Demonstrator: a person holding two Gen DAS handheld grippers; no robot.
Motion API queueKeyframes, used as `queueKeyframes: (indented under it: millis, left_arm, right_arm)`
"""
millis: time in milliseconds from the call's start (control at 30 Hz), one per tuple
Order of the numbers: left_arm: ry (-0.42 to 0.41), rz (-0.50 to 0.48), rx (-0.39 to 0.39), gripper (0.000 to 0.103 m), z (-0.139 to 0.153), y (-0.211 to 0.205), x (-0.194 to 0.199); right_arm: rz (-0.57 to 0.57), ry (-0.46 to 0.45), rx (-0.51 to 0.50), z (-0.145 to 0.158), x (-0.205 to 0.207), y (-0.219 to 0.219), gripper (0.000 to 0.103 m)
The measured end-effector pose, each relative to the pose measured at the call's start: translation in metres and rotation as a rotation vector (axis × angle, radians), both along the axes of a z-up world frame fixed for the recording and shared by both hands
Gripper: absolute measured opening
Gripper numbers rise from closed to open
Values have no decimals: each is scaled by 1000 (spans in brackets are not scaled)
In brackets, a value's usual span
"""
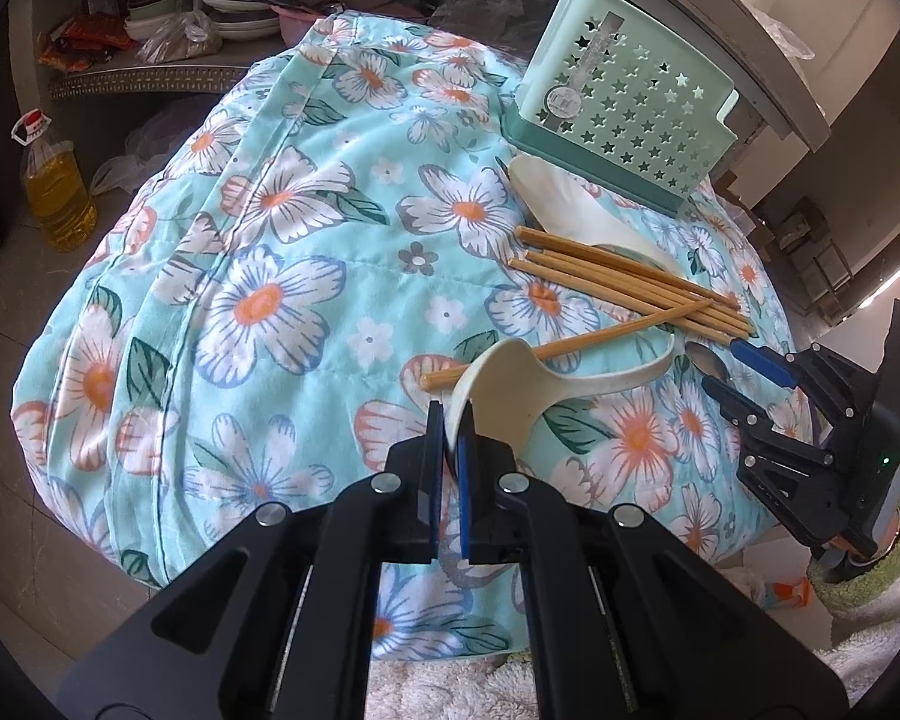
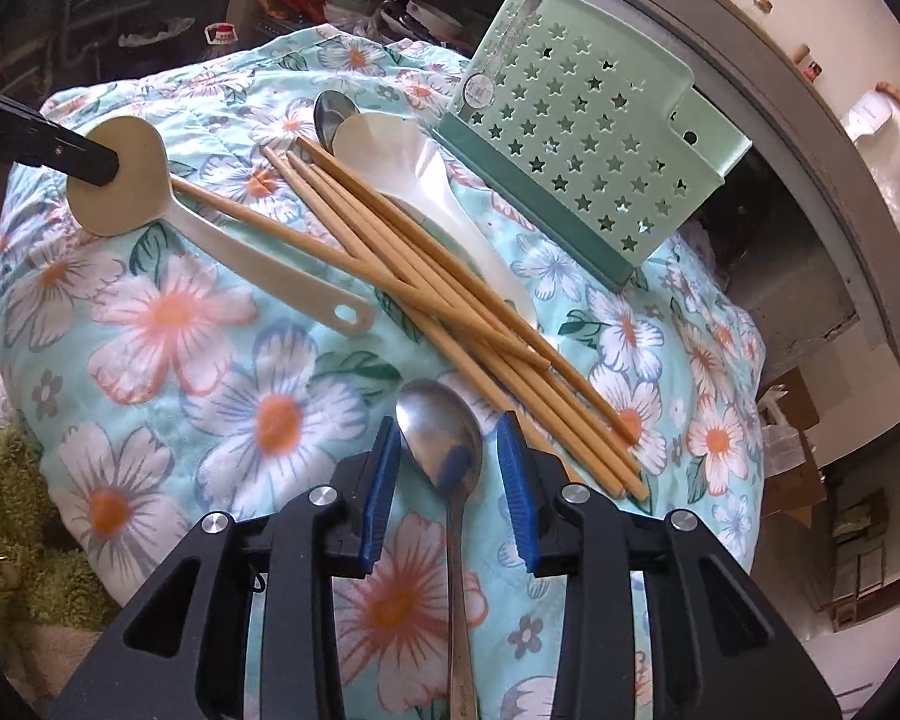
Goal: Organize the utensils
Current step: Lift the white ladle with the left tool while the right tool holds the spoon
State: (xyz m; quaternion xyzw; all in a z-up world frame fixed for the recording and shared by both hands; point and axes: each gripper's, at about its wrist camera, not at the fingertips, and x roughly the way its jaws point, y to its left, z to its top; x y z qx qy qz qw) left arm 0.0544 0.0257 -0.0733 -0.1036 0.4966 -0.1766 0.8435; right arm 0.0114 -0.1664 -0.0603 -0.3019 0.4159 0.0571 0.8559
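Steel spoon [image 2: 450,480] handle: cut off by bottom edge in right wrist view. Second steel spoon [image 2: 330,111]: only bowl visible, rest hidden behind white rice paddle [image 2: 426,180]. Paddle shaft: partly covered by chopsticks [image 2: 450,300]. Cream ladle [image 1: 510,390] bowl rim: partly hidden behind left tool [image 1: 447,420] pad. Shelf clutter: too small to identify.

basket sticker: a pale label with a barcode is sitting on the outer wall of the mint green basket [image 1: 624,102]; its print is showing too small to read.
oil bottle cap label: a red and white label is showing on the cap of the oil bottle [image 1: 57,192], with no legible characters.
left gripper arm: faint white lettering is appearing on the black body of the left gripper [image 2: 93,165] at the picture's left edge, but it is not resolving into readable words.
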Motion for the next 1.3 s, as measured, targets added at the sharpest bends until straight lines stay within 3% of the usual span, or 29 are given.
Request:
queueKeyframes:
  millis: [67,167,300,600,667,800,833,933,967,1100,1200,1300]
  left_arm:
    - [12,2,-4,3,-2,0,0]
    - [32,4,-10,6,-6,-2,0]
    - [44,16,-14,9,-9,-4,1]
    - [22,64,-15,8,-9,-5,2]
    - [20,70,-13,8,-8,-5,0]
    - [10,73,2,8,-6,-5,-2]
    - [9,73,5,8,-6,-6,-3]
    - [4,74,13,8,-6,-6,-4]
    - [3,74,14,8,-6,-6,-5]
    - [1,77,16,8,-5,-6,-7]
    - [-3,82,18,8,-5,-6,-8]
    - [-8,84,20,8,-5,-6,-9]
  right_arm:
    - [-3,-20,-38,-3,-1,5,13]
    - [-14,-68,-62,0,-6,7,8]
    - [-43,-99,8,17,-10,0,3]
    - [-127,-166,284,69,-13,-36,1]
    - [-111,-137,334,71,-12,-42,1]
    - [-71,14,442,62,-7,-50,4]
    - [-64,52,457,57,-5,-51,9]
    - [-59,149,530,40,5,-61,41]
    - [-65,189,561,33,11,-65,43]
    - [-95,331,680,5,32,-77,43]
    - [-69,353,661,-3,36,-69,43]
    - [-30,348,615,-1,34,-53,26]
